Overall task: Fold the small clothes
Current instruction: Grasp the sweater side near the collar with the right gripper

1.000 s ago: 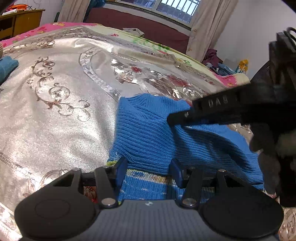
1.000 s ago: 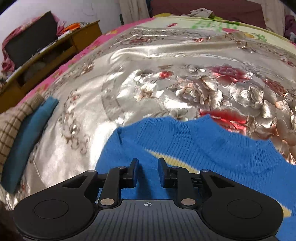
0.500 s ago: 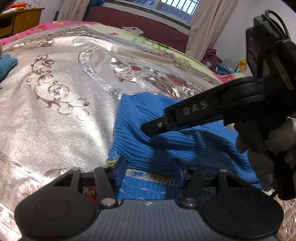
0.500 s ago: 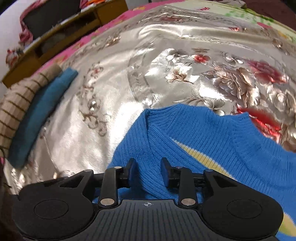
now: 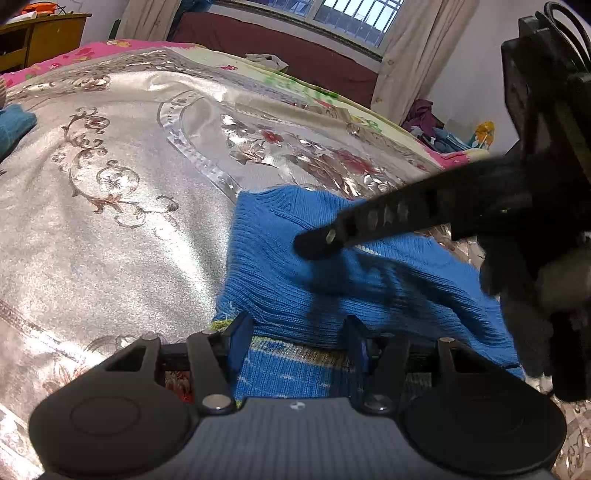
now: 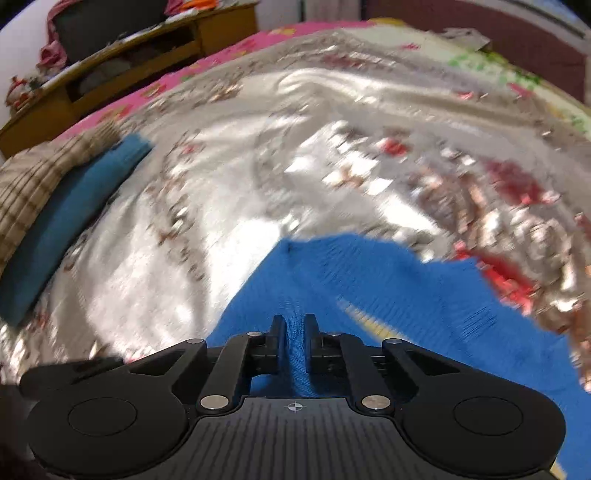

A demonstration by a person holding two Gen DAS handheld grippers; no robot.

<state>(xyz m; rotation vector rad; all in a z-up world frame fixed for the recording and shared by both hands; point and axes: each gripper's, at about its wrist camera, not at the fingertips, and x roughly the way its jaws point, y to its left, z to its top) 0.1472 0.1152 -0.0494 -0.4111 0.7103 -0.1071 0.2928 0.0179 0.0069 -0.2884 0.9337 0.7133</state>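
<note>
A small blue knit sweater (image 5: 288, 266) lies partly folded on the shiny silver floral bedspread (image 5: 110, 221). My left gripper (image 5: 297, 341) is open, its fingers standing apart over the sweater's near edge with the patterned hem between them. My right gripper (image 6: 294, 334) is shut on a pinched ridge of the blue sweater (image 6: 369, 280). It also shows in the left wrist view (image 5: 317, 245) as a black finger reaching in from the right over the sweater. The right wrist view is blurred by motion.
A folded teal garment (image 6: 70, 221) and a tan striped one (image 6: 33, 184) lie stacked at the bed's left side. A wooden cabinet (image 6: 122, 74) stands beyond the bed. A window with curtains (image 5: 354, 18) and a pile of clothes (image 5: 436, 125) are at the far right.
My right gripper has closed on a fold of the blue sweater and swung left. The left gripper has stayed open over the near hem.
</note>
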